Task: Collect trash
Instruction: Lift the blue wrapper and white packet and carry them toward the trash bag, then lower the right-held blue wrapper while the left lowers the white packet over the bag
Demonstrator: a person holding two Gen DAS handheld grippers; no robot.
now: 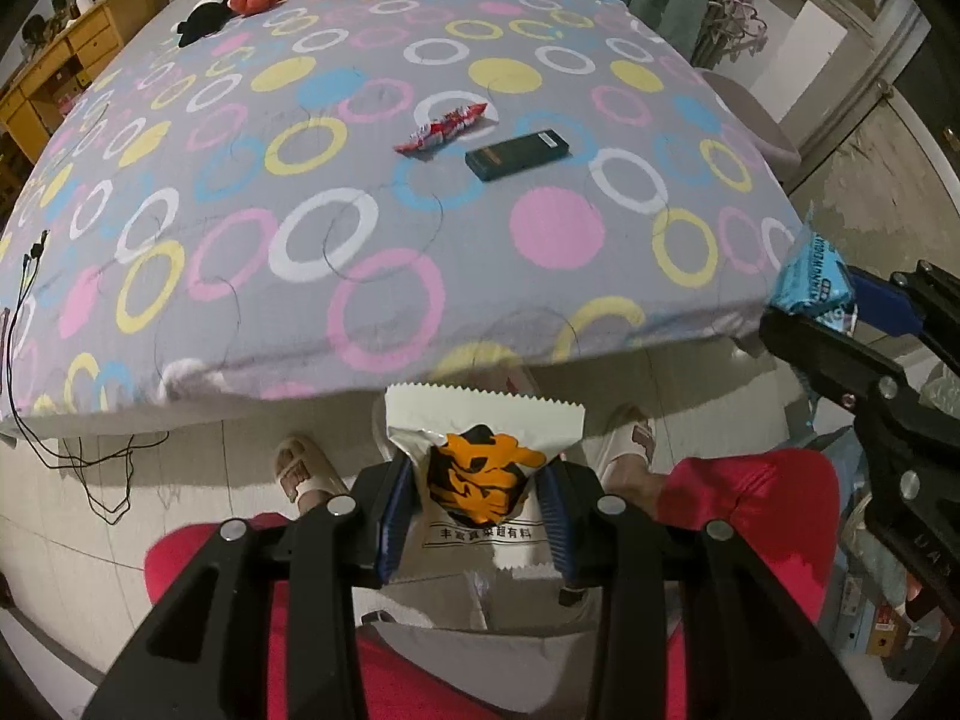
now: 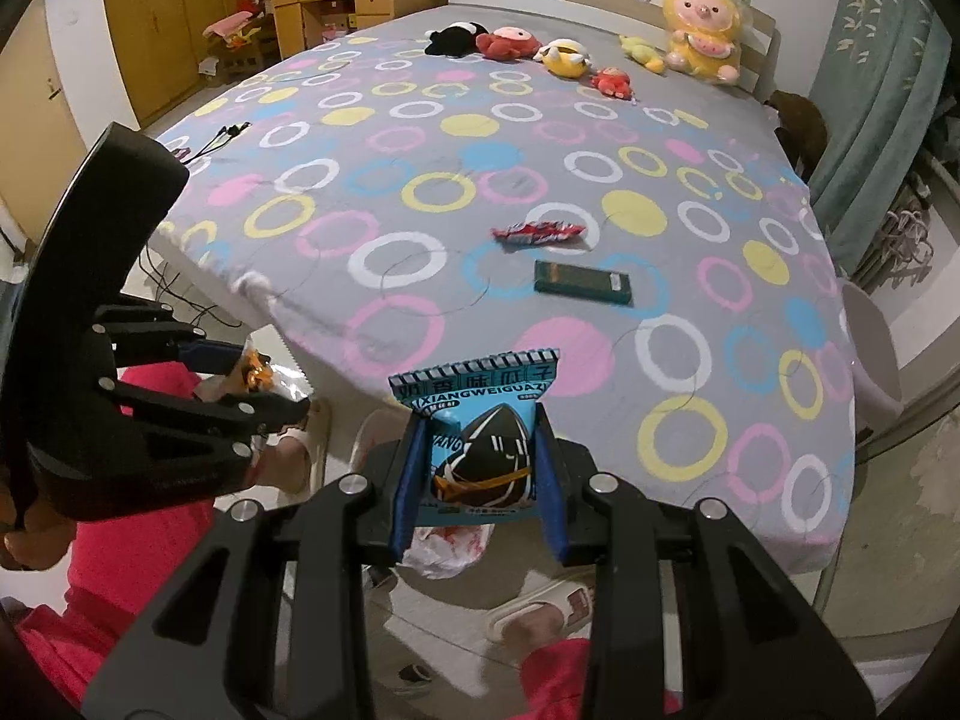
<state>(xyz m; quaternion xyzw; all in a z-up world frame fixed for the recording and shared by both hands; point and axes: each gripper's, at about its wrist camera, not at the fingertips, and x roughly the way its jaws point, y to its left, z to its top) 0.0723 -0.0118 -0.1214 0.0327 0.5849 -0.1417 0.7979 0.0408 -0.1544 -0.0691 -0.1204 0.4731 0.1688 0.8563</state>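
Two handheld black grippers with ridged blue pads are held over pale floor tiles at the foot of a bed. In the lower middle of the left wrist view, the left gripper (image 1: 480, 516) is clamped on a crinkled white snack packet (image 1: 483, 468) with a zigzag top edge and an orange-and-black print. In the lower middle of the right wrist view, the right gripper (image 2: 480, 480) pinches a glossy blue seed packet (image 2: 480, 432) showing a dark seed figure; its jaws stand narrow, pressing both sides.

The bed (image 2: 420, 300) fills the upper half of both views, under a smooth grey sheet printed with pink, yellow, blue and white rings and dots. Near its middle lie a twisted red-and-white wrapper (image 2: 537, 234) and, just below it, a flat dark green rectangular box (image 2: 583, 282), apart from each other. A row of soft plush toys (image 2: 540, 51) sits along the top edge.

The mattress edge crosses mid-frame; below it the floor is open apart from the person's sandalled feet (image 1: 303, 471), red trousers and a crumpled white plastic bag (image 2: 447, 549).
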